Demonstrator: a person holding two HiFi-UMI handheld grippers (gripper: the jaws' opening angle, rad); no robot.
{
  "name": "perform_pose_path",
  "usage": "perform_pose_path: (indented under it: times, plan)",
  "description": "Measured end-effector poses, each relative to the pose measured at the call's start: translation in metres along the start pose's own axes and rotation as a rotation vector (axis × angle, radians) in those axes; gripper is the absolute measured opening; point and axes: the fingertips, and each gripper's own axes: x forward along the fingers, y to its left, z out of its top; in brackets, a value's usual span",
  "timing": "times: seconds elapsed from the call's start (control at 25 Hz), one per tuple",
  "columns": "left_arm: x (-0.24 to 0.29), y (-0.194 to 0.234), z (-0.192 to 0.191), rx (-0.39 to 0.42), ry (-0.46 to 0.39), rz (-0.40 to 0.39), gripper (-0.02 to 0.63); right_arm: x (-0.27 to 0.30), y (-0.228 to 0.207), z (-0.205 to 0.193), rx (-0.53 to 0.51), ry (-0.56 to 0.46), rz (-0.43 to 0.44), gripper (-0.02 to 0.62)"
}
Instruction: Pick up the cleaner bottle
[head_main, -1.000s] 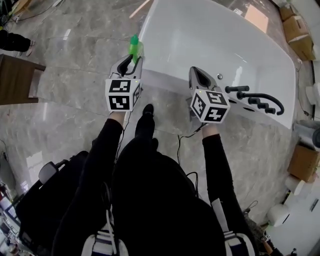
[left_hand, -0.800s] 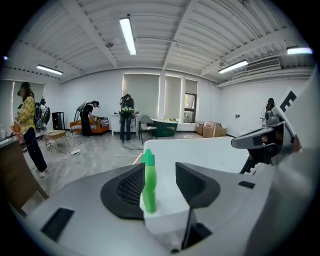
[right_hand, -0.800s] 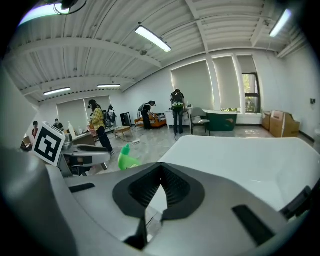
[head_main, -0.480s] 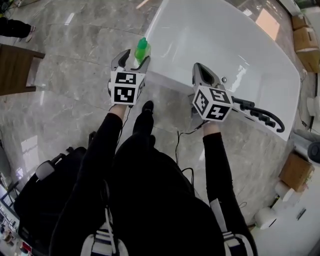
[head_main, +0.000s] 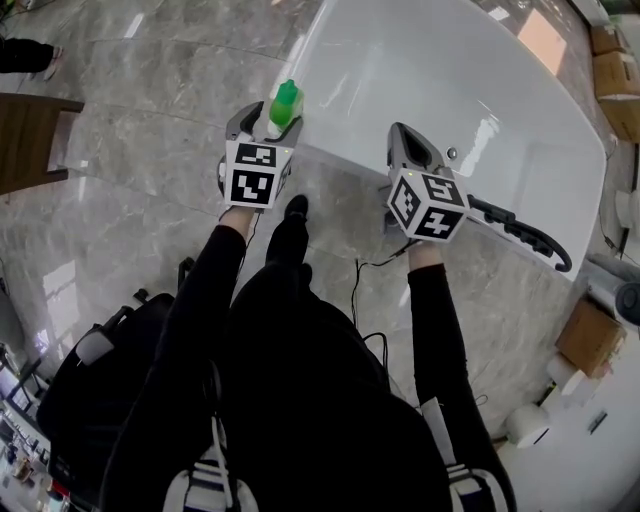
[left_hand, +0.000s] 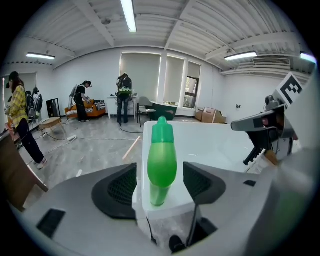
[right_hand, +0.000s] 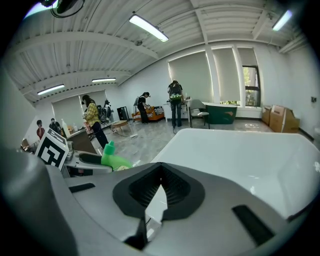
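Observation:
The green cleaner bottle (head_main: 285, 103) stands upright on the near corner of the white bathtub's rim (head_main: 318, 150). My left gripper (head_main: 266, 115) sits around it with its jaws opening. In the left gripper view the bottle (left_hand: 161, 160) rises between the two black pads (left_hand: 120, 187) with a gap on each side, so neither pad presses on it. My right gripper (head_main: 403, 140) hovers over the tub's near rim, to the right, with its jaws shut and nothing in them (right_hand: 161, 170). From the right gripper view the bottle (right_hand: 114, 159) shows at the left.
The tub's basin (head_main: 450, 80) fills the upper right. A black tap fixture (head_main: 520, 228) sits on its rim, right of my right gripper. A wooden table (head_main: 30, 140) stands far left and cardboard boxes (head_main: 585, 335) at the right. People stand far back in the room (left_hand: 122, 97).
The left gripper's jaws have spread apart from the bottle, which now stands on the tub corner. Both grippers shifted a little lower in the picture.

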Motion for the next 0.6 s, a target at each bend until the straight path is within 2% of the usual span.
perform_pose_path:
  times: [0.6]
  plan:
    - [0.038,0.000,-0.033,-0.020,0.085,-0.024,0.293,0.038,-0.008,-0.010,0.010,0.068,-0.009,0.002]
